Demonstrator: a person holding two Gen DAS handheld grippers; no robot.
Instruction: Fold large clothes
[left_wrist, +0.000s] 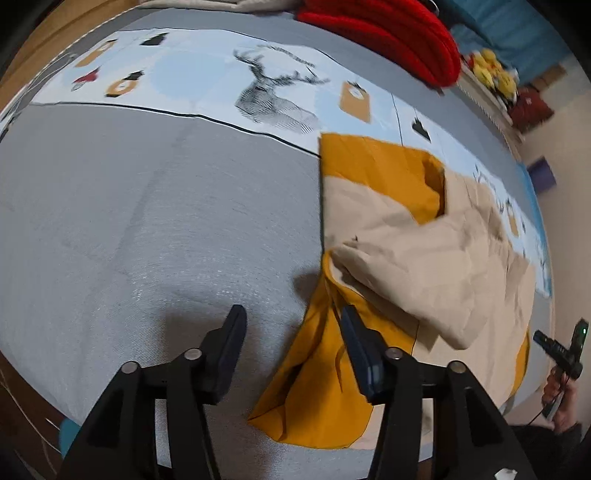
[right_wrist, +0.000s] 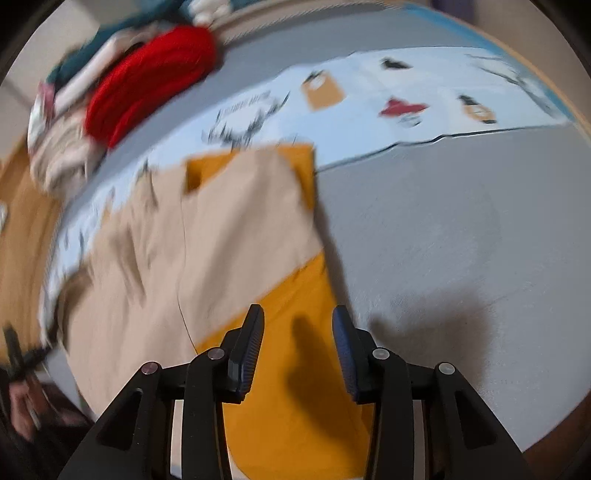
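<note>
Lying partly folded on the grey bedspread (left_wrist: 147, 229), the mustard-and-beige cloth garment (left_wrist: 406, 251) needs further folds; left gripper (left_wrist: 293, 325) and right gripper (right_wrist: 298, 325) hover open, empty.

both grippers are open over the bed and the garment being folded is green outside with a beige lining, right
Not quite: the garment is mustard yellow, not green, with beige lining showing, as the left wrist view makes plain. The rest holds: the left gripper and the right gripper are open over the bed.
</note>
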